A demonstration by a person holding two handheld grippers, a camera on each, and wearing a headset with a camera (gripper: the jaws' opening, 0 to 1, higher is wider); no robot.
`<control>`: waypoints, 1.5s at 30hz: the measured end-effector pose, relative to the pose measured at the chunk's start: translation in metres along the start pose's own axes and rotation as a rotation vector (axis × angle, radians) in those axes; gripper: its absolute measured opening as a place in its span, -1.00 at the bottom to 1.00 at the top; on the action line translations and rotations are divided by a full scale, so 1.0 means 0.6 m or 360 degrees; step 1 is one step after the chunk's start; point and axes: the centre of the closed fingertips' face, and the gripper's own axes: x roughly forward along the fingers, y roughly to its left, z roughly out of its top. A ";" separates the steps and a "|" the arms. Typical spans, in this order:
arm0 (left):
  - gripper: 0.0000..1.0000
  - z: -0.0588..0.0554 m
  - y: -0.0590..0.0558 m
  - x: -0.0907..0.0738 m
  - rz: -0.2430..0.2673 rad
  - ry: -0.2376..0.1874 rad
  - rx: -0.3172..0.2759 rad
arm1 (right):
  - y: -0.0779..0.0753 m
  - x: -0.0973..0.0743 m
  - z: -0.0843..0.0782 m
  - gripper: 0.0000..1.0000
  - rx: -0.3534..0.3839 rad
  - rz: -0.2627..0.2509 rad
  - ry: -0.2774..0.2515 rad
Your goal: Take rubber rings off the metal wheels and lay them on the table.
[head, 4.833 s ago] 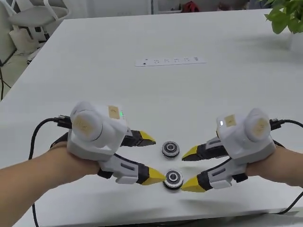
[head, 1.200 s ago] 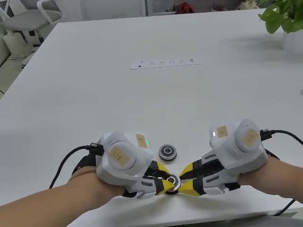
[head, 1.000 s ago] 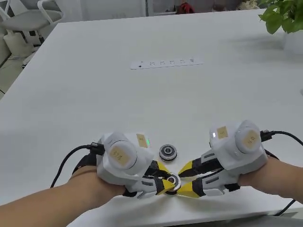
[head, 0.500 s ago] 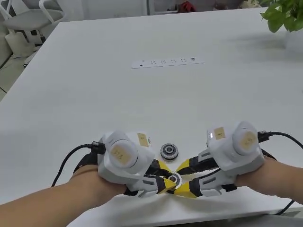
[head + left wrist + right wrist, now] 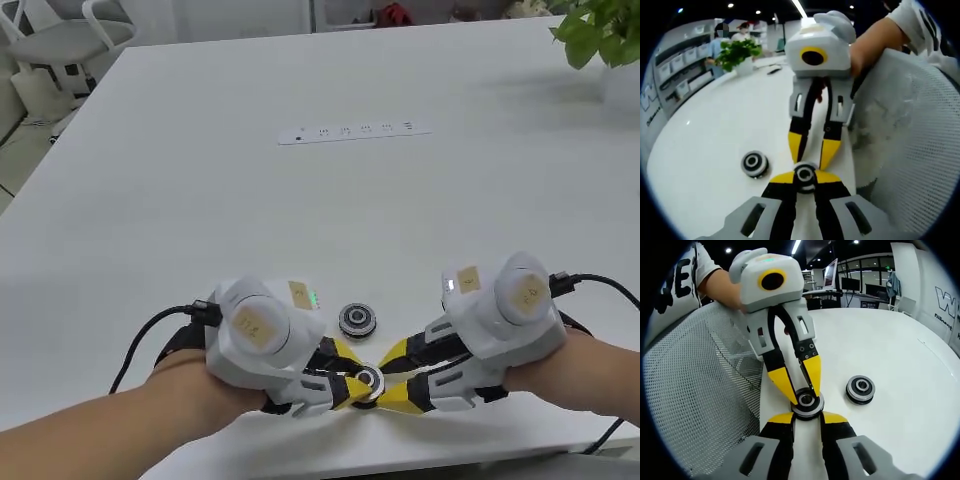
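Observation:
A small metal wheel with a black rubber ring (image 5: pixel 367 380) is held just above the white table's (image 5: pixel 300 220) front edge. My left gripper (image 5: pixel 345 379) is shut on it from the left and my right gripper (image 5: pixel 391 384) from the right. In the left gripper view the wheel (image 5: pixel 804 175) sits between my own yellow tips, and the right gripper's fingertips (image 5: pixel 828 151) pinch it from the far side. The right gripper view shows the same wheel (image 5: pixel 807 402) crosswise. A second ringed wheel (image 5: pixel 357 320) lies flat on the table just behind.
A white power strip (image 5: pixel 354 131) lies mid-table. A potted plant (image 5: pixel 598 36) stands at the far right corner. Chairs (image 5: pixel 50 40) stand beyond the far left corner. A mesh chair back (image 5: pixel 910 150) is close behind the table's near edge. Cables trail from both grippers.
Earlier both grippers stood open on either side of the near wheel on the table. Both have since shut on it, the right one over the last second, and little has moved since.

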 end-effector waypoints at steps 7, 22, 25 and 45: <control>-0.74 0.000 0.000 0.000 0.0000 0.0001 0.0006 | -0.001 -0.003 -0.005 -0.77 0.0042 0.0005 0.0011; -0.74 -0.001 -0.001 0.000 0.0000 0.0013 0.0014 | -0.012 -0.006 -0.010 -1.00 0.0228 -0.0013 0.0011; -0.75 -0.002 0.000 0.000 0.0001 0.0015 0.0016 | -0.016 -0.009 -0.009 -1.00 0.0296 -0.0014 -0.0006; -0.76 -0.001 0.003 0.000 0.0025 0.0028 0.0016 | -0.026 -0.021 0.008 -1.00 0.0554 -0.0014 -0.0160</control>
